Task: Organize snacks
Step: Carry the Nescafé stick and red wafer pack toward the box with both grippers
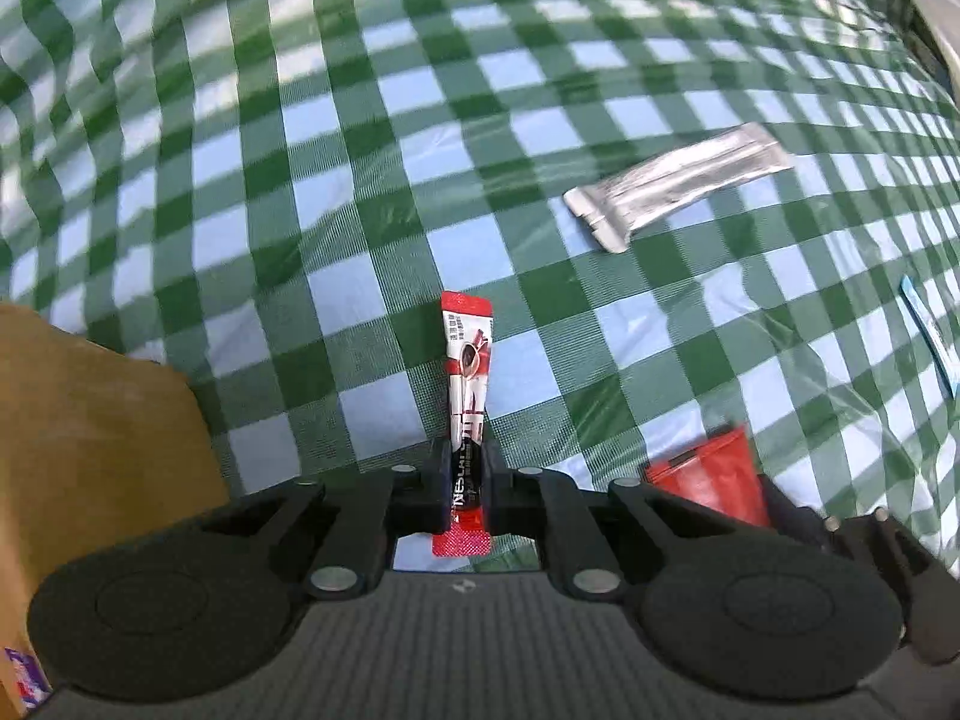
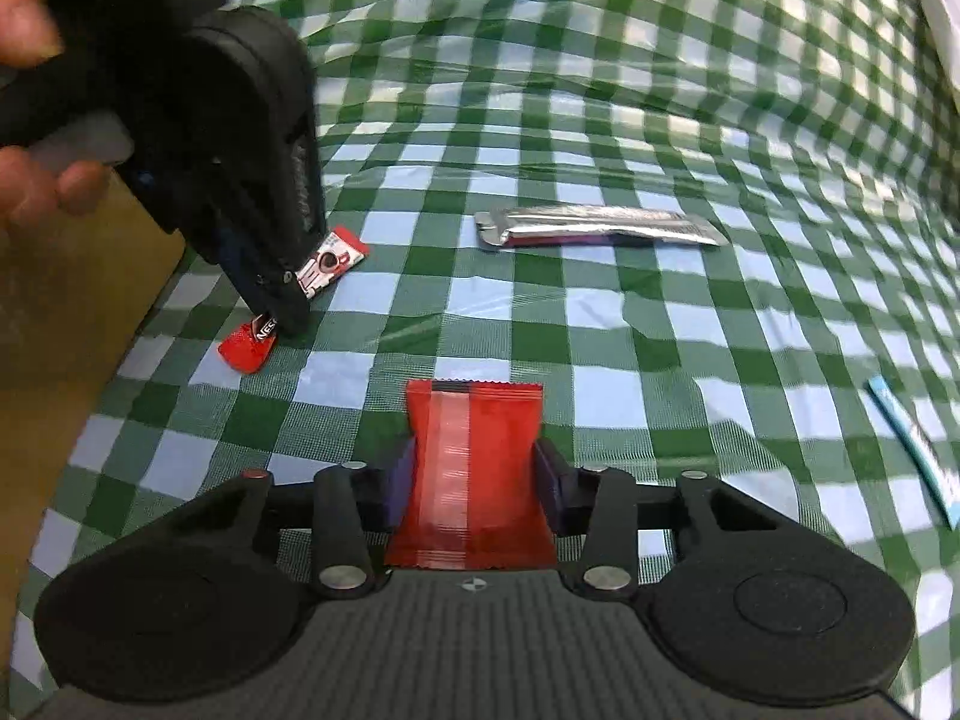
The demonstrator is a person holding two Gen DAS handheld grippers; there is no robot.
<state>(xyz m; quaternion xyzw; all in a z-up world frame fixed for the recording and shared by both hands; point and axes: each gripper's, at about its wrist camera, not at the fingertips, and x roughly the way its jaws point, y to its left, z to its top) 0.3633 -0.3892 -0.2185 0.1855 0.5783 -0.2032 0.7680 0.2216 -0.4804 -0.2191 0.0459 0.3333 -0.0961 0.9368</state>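
Observation:
My left gripper (image 1: pixel 467 468) is shut on a slim red and white coffee stick sachet (image 1: pixel 467 372), which points forward over the green checked cloth. The same gripper (image 2: pixel 282 306) and sachet (image 2: pixel 327 261) show at the left of the right wrist view. My right gripper (image 2: pixel 474 474) is shut on a red snack packet (image 2: pixel 474 480), held by its sides just above the cloth. That packet also shows at the lower right of the left wrist view (image 1: pixel 717 474). A silver foil packet (image 1: pixel 678 180) (image 2: pixel 600 225) lies flat further ahead.
A brown cardboard box (image 1: pixel 90 420) (image 2: pixel 72 312) stands at the left edge of the cloth. A thin light-blue sachet (image 1: pixel 930 342) (image 2: pixel 918 450) lies at the right. The green and white checked tablecloth (image 1: pixel 360 180) (image 2: pixel 660 330) covers the whole surface.

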